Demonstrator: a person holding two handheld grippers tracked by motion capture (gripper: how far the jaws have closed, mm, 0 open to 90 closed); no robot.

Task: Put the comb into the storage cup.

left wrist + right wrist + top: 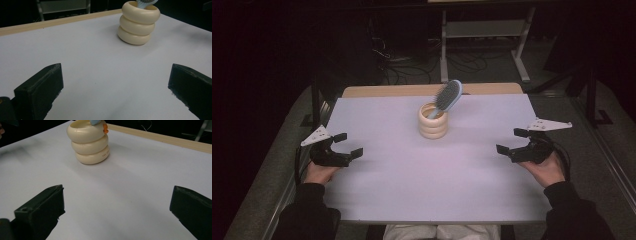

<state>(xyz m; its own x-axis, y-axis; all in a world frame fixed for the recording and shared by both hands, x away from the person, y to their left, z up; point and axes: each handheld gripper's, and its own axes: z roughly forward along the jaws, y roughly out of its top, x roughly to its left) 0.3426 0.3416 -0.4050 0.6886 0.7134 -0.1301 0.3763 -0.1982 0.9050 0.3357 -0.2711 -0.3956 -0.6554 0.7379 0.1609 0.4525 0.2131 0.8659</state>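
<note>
Hairbrush in cream holder, midway between both open claws, well apart

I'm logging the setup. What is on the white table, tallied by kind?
Cream ringed holder: 1
Blue-grey hairbrush, standing in the holder: 1
Handheld grippers, jaws open: 2, left and right
Total: 4

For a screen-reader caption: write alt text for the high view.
A cream ringed holder stands mid-table with a grey hairbrush leaning in it. The left gripper and right gripper rest open near opposite edges.
</note>
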